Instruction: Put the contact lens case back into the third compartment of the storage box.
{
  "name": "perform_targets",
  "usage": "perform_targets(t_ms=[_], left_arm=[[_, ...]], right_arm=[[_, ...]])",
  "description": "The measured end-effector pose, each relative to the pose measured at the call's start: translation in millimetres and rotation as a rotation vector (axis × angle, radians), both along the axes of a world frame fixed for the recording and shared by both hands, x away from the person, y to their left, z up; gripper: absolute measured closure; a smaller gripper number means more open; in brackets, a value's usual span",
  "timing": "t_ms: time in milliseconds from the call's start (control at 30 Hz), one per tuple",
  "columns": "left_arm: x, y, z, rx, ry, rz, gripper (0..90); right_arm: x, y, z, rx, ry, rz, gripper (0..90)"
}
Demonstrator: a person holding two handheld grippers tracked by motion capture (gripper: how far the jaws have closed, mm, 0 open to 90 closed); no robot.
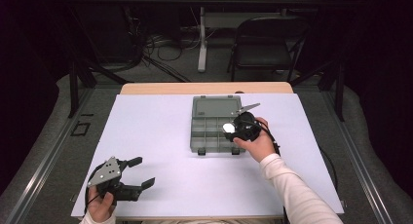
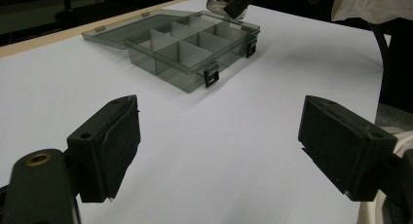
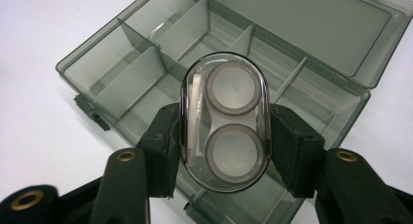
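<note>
High view, white table (image 1: 170, 151), dark room, chair (image 1: 265, 41), left gripper (image 1: 144, 172) agape, right gripper (image 1: 237, 128) clamping oval case (image 3: 225, 119).

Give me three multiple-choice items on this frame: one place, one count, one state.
1. Where is the oval clear case?
A. flat on the white sheet
B. between the right gripper's jaws, over the organizer box
C. in the left gripper

2. How many round discs show inside the case?
A. one
B. two
C. four

3. How does the organizer box lid stand?
A. latched shut
B. taken off
C. open, laid back

Answers:
1 B: the right gripper has its pads pressed on both sides of the case, above the compartments.
2 B: two rings, one above the other.
3 C: the lid lies flat behind the box; the left gripper is open.
</note>
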State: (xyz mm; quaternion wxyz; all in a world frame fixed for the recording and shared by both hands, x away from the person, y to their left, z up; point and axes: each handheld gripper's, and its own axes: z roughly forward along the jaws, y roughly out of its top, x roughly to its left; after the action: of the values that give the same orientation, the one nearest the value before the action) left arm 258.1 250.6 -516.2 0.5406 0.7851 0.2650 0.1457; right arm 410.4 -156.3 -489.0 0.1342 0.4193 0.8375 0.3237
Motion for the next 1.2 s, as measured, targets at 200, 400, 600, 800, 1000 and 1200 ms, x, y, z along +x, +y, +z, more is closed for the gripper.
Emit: perform_targets(t_ms=[200,400,600,800,1000,1200], left_arm=[[0.3,0.3,0.0,0.001,0.001,-0.003,15.9],[0.5,0.4,-0.1,0.000,0.002,-0.006,15.9],[0.6,0.5,-0.2,0.000,0.002,-0.006,15.9],[0.7,0.4,-0.4,0.000,0.004,-0.002,15.9],[0.7,0.4,-0.4,0.000,0.004,-0.002,15.9],[0.9,0.5,-0.6,0.001,0.004,-0.004,15.9]], right_arm=[[9.7,2.8,-0.6,-0.007,-0.003,-0.010,48.4],[18.9,6.4,-0.8,-0.005,-0.008,-0.016,48.4],[27.4,9.5,1.2,-0.017,-0.003,-0.021,48.4],[33.0,14.3,1.4,-0.018,-0.005,-0.011,48.4],[38.7,19.3,1.6,-0.007,-0.015,-0.013,48.4],[43.7,20.4,0.5,-0.006,0.003,-0.019,48.4]])
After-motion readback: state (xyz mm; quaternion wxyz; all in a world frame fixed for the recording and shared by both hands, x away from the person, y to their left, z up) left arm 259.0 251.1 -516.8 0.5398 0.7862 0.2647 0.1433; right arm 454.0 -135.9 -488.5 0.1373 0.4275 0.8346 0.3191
